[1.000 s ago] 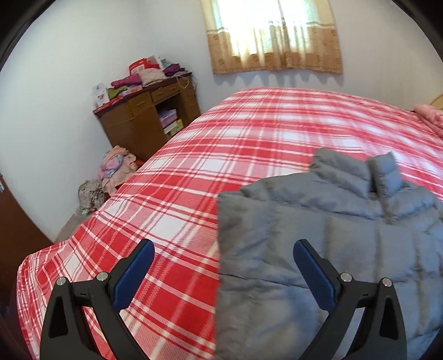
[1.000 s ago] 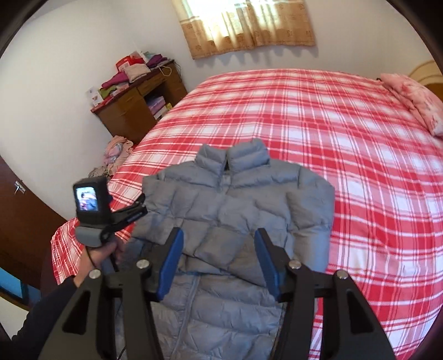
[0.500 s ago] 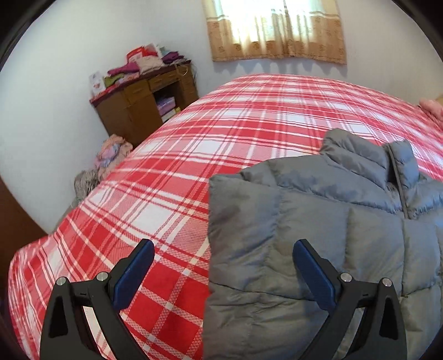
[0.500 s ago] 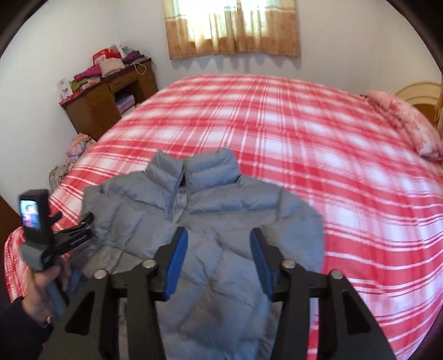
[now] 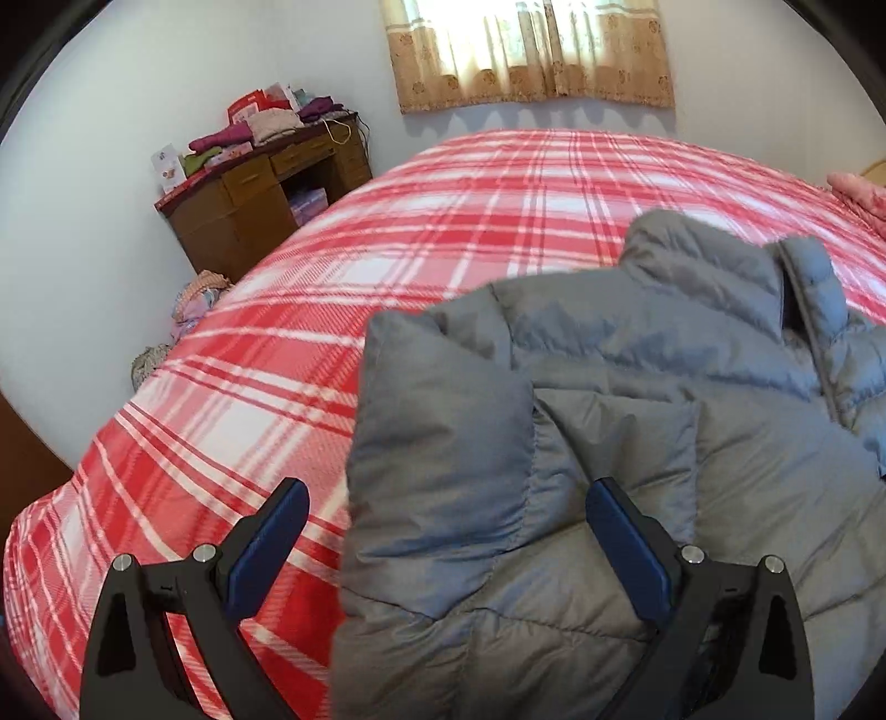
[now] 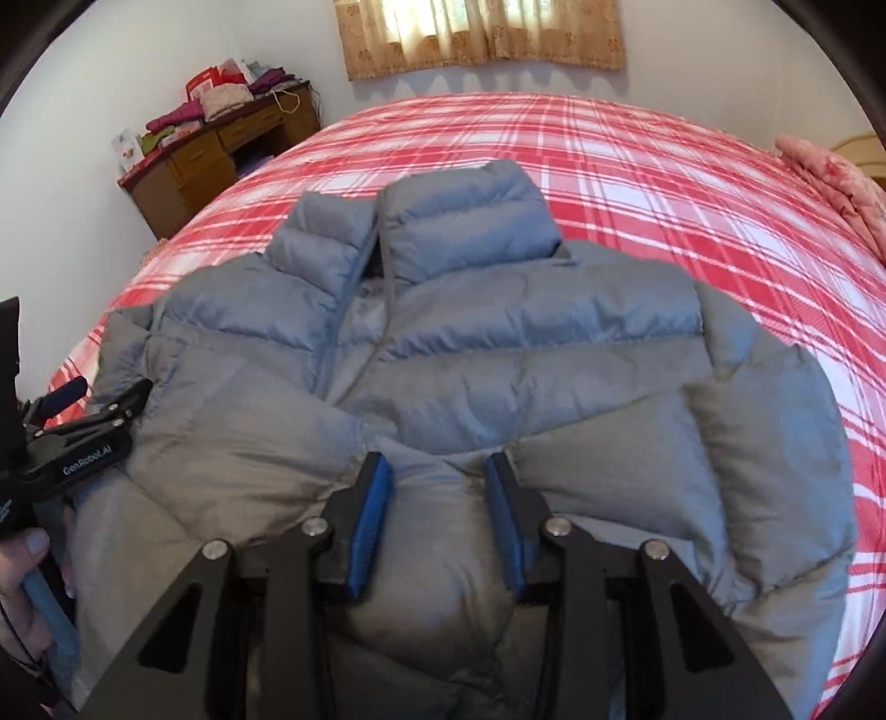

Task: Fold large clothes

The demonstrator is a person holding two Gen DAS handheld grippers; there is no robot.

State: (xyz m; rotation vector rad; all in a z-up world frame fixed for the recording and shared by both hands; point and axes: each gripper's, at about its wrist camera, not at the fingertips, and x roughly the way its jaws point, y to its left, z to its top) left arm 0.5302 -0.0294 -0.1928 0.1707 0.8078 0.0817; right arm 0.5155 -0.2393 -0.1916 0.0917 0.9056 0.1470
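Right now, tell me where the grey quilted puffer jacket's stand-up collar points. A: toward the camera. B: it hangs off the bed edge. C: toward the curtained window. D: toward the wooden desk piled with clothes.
C: in the right wrist view the grey quilted puffer jacket lies flat on the red plaid bedspread, its collar on the far side, toward the curtained window.

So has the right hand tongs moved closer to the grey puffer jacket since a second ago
Yes. The right tongs have come down toward the grey puffer jacket; its collar, fixed on the red plaid bedspread, looms larger. The jaws are closing, with padded fabric between them.
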